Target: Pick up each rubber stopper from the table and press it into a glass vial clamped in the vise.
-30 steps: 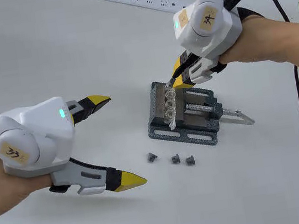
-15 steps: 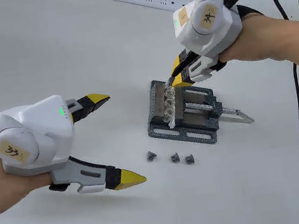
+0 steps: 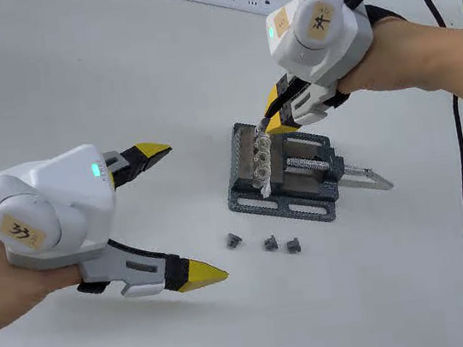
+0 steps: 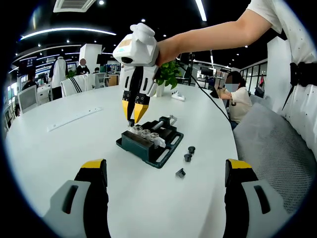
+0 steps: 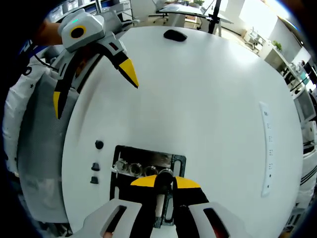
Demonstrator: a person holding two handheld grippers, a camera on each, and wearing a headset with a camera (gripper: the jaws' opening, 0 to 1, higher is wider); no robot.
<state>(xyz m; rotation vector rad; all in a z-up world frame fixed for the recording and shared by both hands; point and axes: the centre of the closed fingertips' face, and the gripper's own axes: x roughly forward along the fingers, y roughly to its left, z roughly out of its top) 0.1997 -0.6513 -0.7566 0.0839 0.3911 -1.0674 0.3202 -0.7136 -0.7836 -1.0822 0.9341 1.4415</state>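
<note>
Jaws spread wide and empty, the left gripper [image 3: 187, 211] hangs nearest; its sticker [image 3: 21, 237] reads what looks like "33". Beyond it, three loose stoppers [image 3: 270, 244] wait on the table [image 3: 72, 84], just in front of the vise [image 3: 303, 204]. Glass vials [image 3: 260, 161] stand in a row in its clamp. Over the far one, the right gripper [image 5: 165, 179] pinches a dark stopper [image 5: 165, 174], tips nearly closed. The danger: push off-centre and it cocks sideways, squirts free, or cracks the glass. The right gripper's label [image 3: 320, 27] carries a handwritten mark I can't read.
</note>
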